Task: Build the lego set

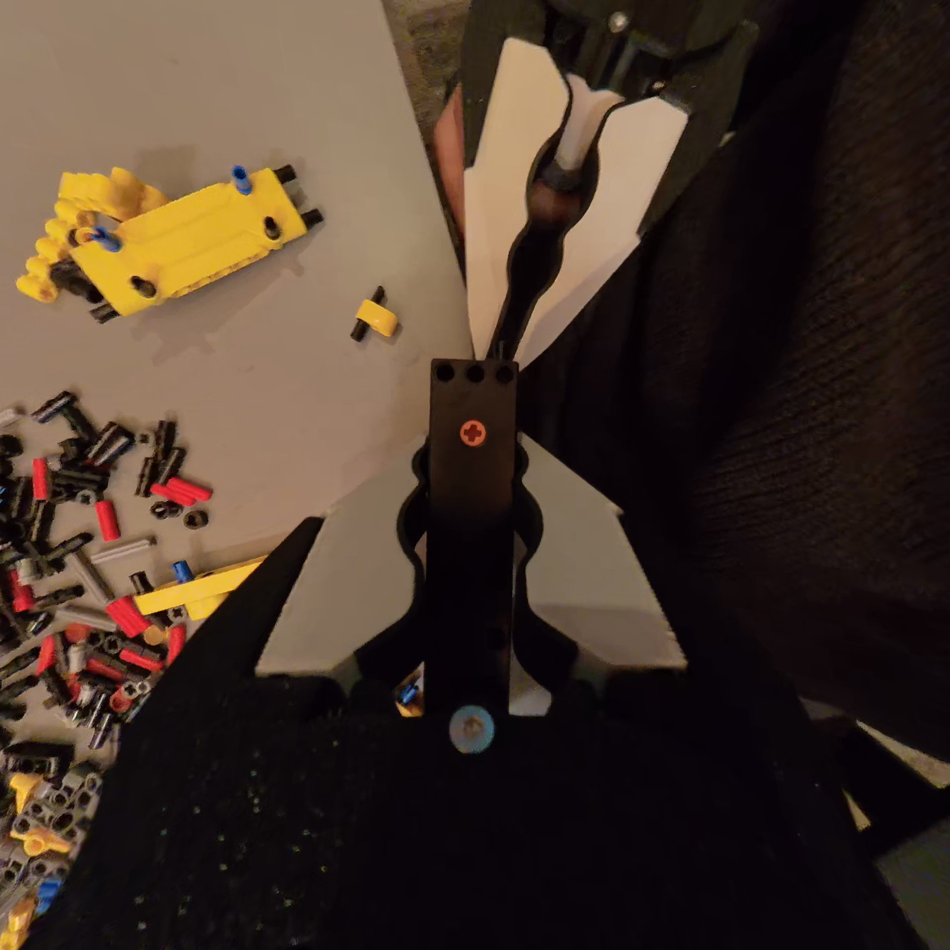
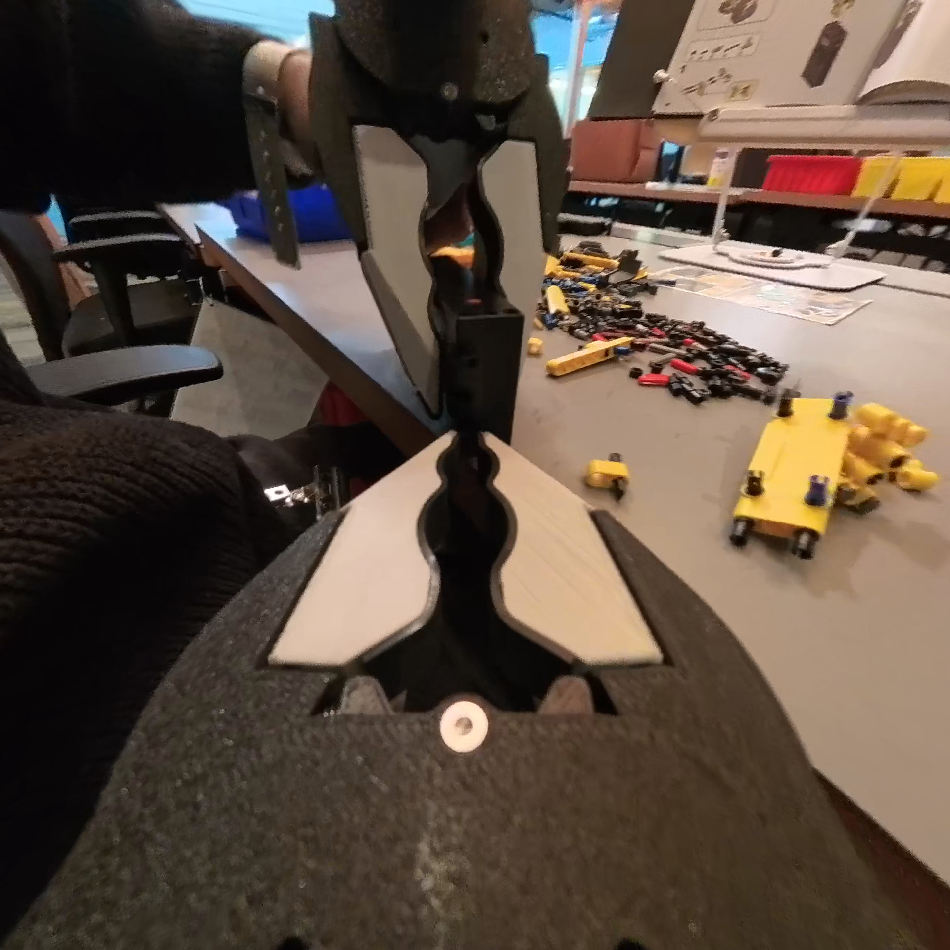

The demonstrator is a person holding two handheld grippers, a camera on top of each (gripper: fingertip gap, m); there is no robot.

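My left gripper (image 1: 473, 452) is shut on a black rectangular block (image 1: 473, 514) with three holes at its far end and a red pin in its face. It holds the block off the grey table's (image 1: 257, 411) edge, above a person's black sweater (image 1: 771, 360). My right gripper (image 2: 468, 437) faces it, shut with its tips at the block's end (image 2: 488, 360), pinching what looks like a small black pin. The right gripper also shows in the left wrist view (image 1: 496, 352); the left gripper also shows in the right wrist view (image 2: 457, 329).
A yellow assembly (image 1: 190, 241) with blue and black pins lies on the table. A small yellow connector (image 1: 375, 316) lies nearer. A pile of loose black, red and grey parts (image 1: 77, 565) includes a yellow beam (image 1: 195, 591). A booklet on a stand (image 2: 771, 51) and office chairs (image 2: 118, 360) stand around. The grippers are tip to tip, or close to it.
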